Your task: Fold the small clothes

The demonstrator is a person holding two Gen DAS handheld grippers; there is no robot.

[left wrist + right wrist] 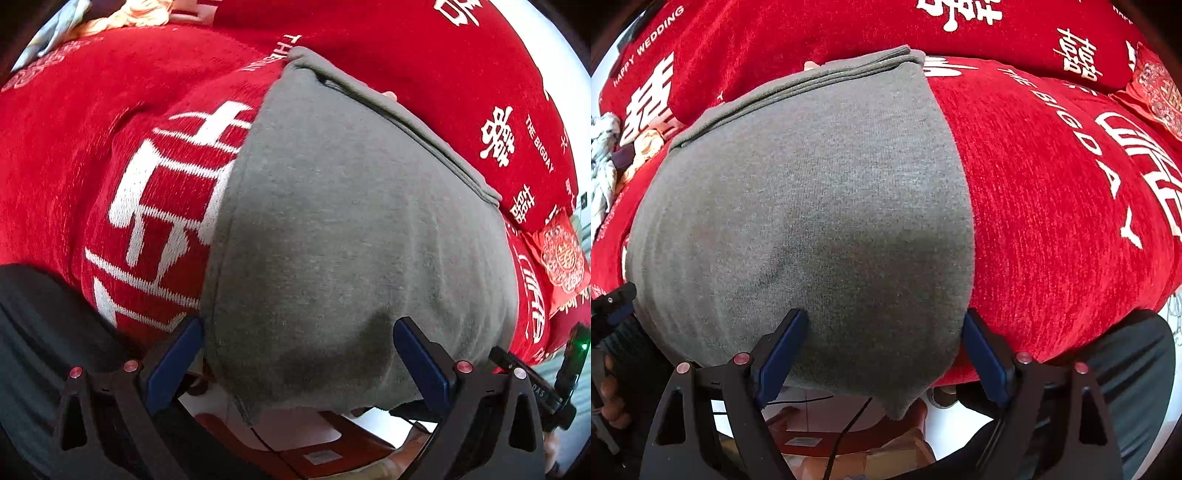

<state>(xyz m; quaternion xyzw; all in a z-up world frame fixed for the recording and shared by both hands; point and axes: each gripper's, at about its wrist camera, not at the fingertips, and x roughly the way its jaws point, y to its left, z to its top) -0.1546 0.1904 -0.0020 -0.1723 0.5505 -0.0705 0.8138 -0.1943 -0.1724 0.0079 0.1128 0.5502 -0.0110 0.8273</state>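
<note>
Lying: grey garment [332, 229] on red cover [66, 177], long axis running away from both cameras
Look: folded, layered far edge, near hem overhanging
Left gripper [299, 354]: open, straddling hem
Right gripper [886, 347]: open, likewise

— How is the left gripper [299, 354] set?
— Jaws spread wide, blue pads [173, 365] angled outward, nothing clamped between them.
— And the right gripper [886, 350]?
— Likewise parted, its blue fingers [984, 362] splayed low in its view.
</note>
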